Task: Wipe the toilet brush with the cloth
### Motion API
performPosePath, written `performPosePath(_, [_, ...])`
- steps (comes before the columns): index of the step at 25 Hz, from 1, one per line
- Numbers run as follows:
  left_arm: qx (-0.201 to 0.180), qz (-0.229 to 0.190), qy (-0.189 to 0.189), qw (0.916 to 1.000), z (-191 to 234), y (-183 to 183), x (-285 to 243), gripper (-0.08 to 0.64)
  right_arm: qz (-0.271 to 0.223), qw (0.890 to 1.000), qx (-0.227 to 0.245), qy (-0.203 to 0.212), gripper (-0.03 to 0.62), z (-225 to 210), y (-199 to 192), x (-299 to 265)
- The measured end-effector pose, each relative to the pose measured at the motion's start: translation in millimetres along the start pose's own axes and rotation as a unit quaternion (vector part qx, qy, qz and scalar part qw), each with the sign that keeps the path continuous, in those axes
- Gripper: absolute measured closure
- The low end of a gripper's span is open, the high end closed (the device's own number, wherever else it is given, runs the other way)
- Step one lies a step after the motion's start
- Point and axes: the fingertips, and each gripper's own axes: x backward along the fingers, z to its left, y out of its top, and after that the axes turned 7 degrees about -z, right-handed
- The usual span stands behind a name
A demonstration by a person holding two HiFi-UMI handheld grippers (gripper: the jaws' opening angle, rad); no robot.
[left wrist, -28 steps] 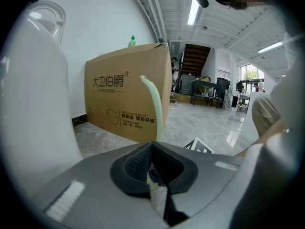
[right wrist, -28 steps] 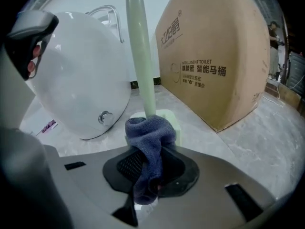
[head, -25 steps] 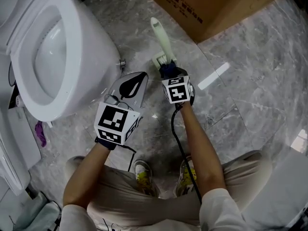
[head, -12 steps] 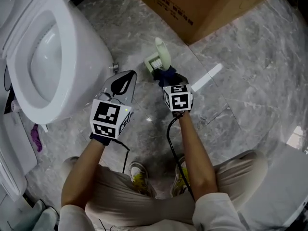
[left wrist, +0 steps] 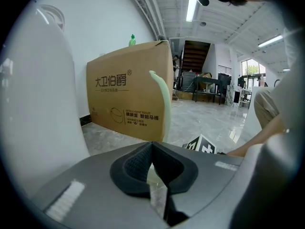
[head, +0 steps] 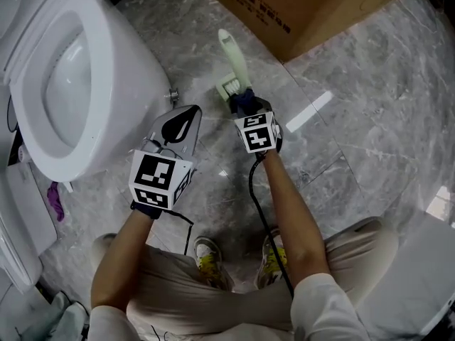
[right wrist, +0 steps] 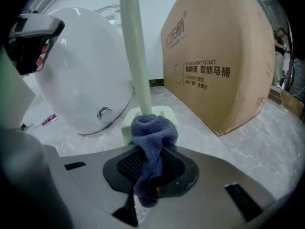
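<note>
The pale green toilet brush (head: 232, 54) stands upright in its holder (head: 227, 87) on the marble floor, in front of the cardboard box. My right gripper (head: 247, 105) is shut on a dark blue cloth (right wrist: 153, 129), which bunches out of the jaws. The bunch presses against the foot of the brush handle (right wrist: 135, 56), just above the holder (right wrist: 169, 113). My left gripper (head: 182, 121) hovers left of the brush beside the toilet, shut and with nothing in it. In the left gripper view the curved handle (left wrist: 165, 105) rises beyond the closed jaw tips of the left gripper (left wrist: 151, 145).
A white toilet (head: 78, 77) fills the left side, its bowl (right wrist: 86, 80) close behind the brush. The large cardboard box (head: 298, 9) stands right behind the brush. A purple item (head: 55, 199) lies on the floor by the toilet. The person's feet (head: 210, 261) are below the grippers.
My right gripper has slid the cloth along the brush handle, up it half a second ago and back down to the foot now. The left gripper has hardly moved.
</note>
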Motion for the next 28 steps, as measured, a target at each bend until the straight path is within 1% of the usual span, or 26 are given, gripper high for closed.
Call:
performPosePath(2, [0.001,-0.002,-0.002,1.0,1,2,0,0.56,0.008,1.0,0.01,0.001,0.528,2,-4,-2])
performPosePath(9, [0.001,-0.001,-0.009,1.0,1,0,-3,0.56,0.045,0.997,0.07,0.009,0.529,8,-9,-10])
performPosePath(12, [0.0,-0.004,-0.015,0.9999,-3,0,-5,0.56,0.053,0.996,0.077,0.011,0.529,6,-11,-11])
performPosePath(14, [0.0,-0.005,-0.018,0.9998,-5,2,-5,0.56,0.079,0.993,0.081,0.026,0.528,6,-12,-11])
performPosePath(16, [0.0,-0.008,-0.019,0.9998,-4,5,-5,0.56,0.121,0.985,0.113,0.058,0.528,10,-11,-9])
performPosePath(18, [0.0,-0.014,-0.016,0.9998,-2,10,-6,0.56,0.151,0.97,0.168,0.09,0.528,13,-7,-4])
performPosePath(20, [0.002,-0.02,-0.01,0.9997,-1,14,-7,0.56,0.159,0.957,0.21,0.119,0.528,12,-7,7])
performPosePath(21, [0.004,-0.023,-0.01,0.9997,0,16,-9,0.56,0.155,0.955,0.216,0.13,0.528,10,-6,14])
performPosePath(22, [0.004,-0.026,-0.01,0.9996,1,17,-11,0.56,0.146,0.957,0.21,0.138,0.526,6,-3,20])
performPosePath(23, [0.004,-0.029,-0.01,0.9995,4,19,-12,0.56,0.133,0.962,0.192,0.142,0.526,3,3,26])
performPosePath(25, [0.006,-0.032,-0.008,0.9994,9,22,-14,0.56,0.103,0.973,0.144,0.146,0.526,-1,21,36])
performPosePath(26, [0.007,-0.035,-0.007,0.9993,10,24,-14,0.56,0.089,0.977,0.125,0.148,0.526,-3,31,42])
performPosePath(28, [0.006,-0.042,-0.01,0.999,7,30,-14,0.56,0.067,0.981,0.101,0.151,0.526,-5,50,57])
